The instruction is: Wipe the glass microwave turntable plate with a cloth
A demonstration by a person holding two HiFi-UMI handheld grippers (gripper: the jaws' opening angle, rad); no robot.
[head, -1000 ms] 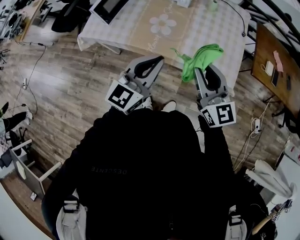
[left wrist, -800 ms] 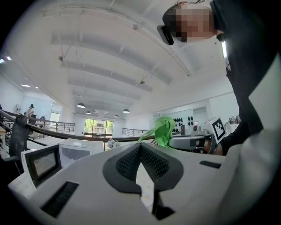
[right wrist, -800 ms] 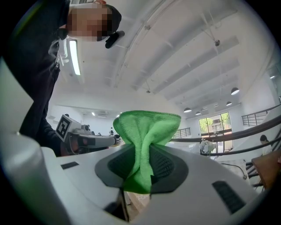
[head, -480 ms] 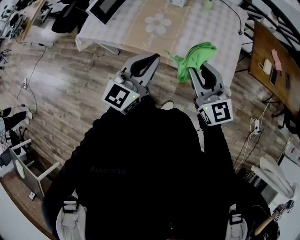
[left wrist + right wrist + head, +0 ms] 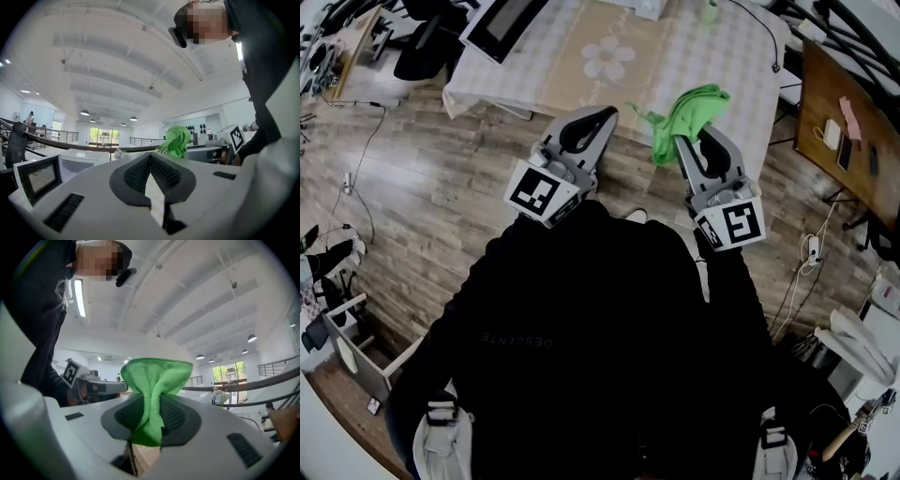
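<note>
Cloth (image 5: 692,111), bright green, sits clamped in the right gripper (image 5: 688,142), upper right of centre; left gripper (image 5: 602,116) has jaws together, holding nothing.

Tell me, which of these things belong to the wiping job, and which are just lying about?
For the job: cloth, clamped in the right gripper; microwave on the table. No glass plate shows.
Lying about: desk, chair.

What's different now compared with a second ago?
Very little. The right gripper, clamped on the green cloth, drifted slightly left in the head view and carried the cloth along. The left gripper stayed shut and empty, nearly in place. Nothing was picked up or let go.
</note>
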